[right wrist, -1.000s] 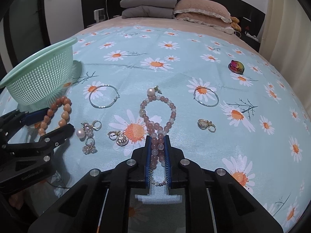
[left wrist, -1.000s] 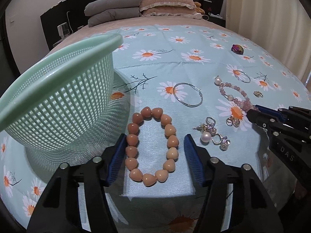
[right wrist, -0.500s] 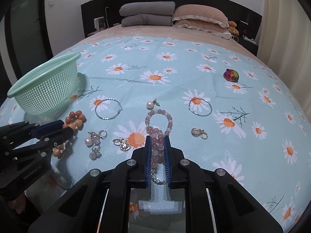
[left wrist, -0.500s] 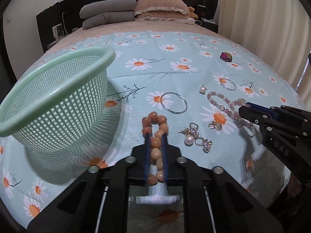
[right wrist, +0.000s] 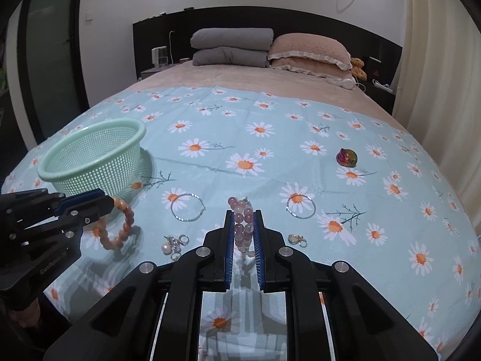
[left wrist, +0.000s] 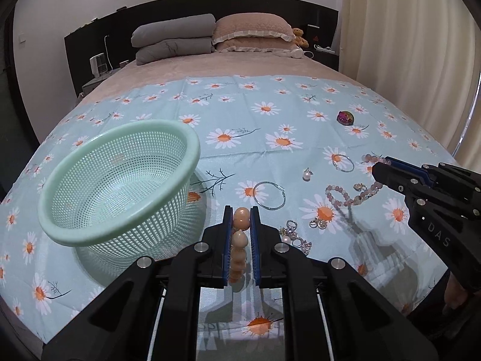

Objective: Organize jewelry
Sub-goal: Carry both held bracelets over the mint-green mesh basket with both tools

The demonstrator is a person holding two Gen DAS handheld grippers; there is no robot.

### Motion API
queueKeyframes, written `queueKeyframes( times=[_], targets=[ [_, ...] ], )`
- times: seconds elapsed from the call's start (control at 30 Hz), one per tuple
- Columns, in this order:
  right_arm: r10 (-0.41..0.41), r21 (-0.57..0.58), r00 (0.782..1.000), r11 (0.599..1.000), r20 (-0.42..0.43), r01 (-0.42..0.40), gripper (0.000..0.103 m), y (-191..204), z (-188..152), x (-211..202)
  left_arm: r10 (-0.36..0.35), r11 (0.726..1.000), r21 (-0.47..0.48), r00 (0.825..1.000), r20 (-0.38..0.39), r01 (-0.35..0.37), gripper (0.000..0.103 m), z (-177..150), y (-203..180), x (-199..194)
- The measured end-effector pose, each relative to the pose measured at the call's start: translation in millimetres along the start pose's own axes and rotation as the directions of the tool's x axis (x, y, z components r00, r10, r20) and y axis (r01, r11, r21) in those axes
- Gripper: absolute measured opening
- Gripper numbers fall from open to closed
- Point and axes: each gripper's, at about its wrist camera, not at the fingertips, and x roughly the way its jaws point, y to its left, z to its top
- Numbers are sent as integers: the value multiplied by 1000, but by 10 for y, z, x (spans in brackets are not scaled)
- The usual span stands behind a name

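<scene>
1. The left gripper (left wrist: pixel 241 219) has its fingers pressed on an orange bead bracelet (left wrist: pixel 239 240). The bracelet hangs just above the daisy cloth (left wrist: pixel 270 114), right beside the green mesh basket (left wrist: pixel 120 180).
2. The right gripper (right wrist: pixel 243 222) has its fingers pinching a pink bead bracelet (right wrist: pixel 242 219). It hangs off the cloth too, far to the right of the basket.
3. The step in hand looks like carrying both bracelets to the basket. None of the basket that shows holds any jewelry.
4. Next, the left gripper likely needs to go up and over the basket rim, then let the orange bracelet drop in. The right gripper has a longer way to go.
5. More jewelry lies on the cloth to the right of the basket: a big silver hoop (left wrist: pixel 268 195), a smaller hoop (left wrist: pixel 343 162), a pearl earring (left wrist: pixel 306 175), a little pile of sparkly earrings (left wrist: pixel 293 236) and a shiny rainbow clip (left wrist: pixel 345 118).
6. The left view looks down into the basket. The right view shows mostly the basket's outside.
7. The right view shows the orange bracelet as a full hanging loop (right wrist: pixel 117 225). The left view shows it only as a thin line of beads between the fingers.
</scene>
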Motion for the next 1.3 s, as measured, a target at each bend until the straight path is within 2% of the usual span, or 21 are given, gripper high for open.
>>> queueKeyframes(
  times=[0.3,0.47,0.83,1.0,1.3],
  targets=[
    [19,-61,996,998,88,-13,12,302,478,-221,32,999,-10,997,70,-32,11,309,256,-346],
    [63,-87,990,995,130,-52,12,581,743,-247,73,997,-40,994,87,-69,11,455,522,-452],
    [157,-145,966,981,205,-129,12,1214,1265,-229,111,992,-76,983,147,-101,11,704,1094,-680],
    [185,-159,968,975,169,-158,12,1424,1275,-50,117,991,-87,984,134,-106,11,712,1318,-538],
    [194,-154,980,970,39,-186,12,1645,1065,433,106,989,-109,994,35,-102,11,482,1534,-88]
  ],
)
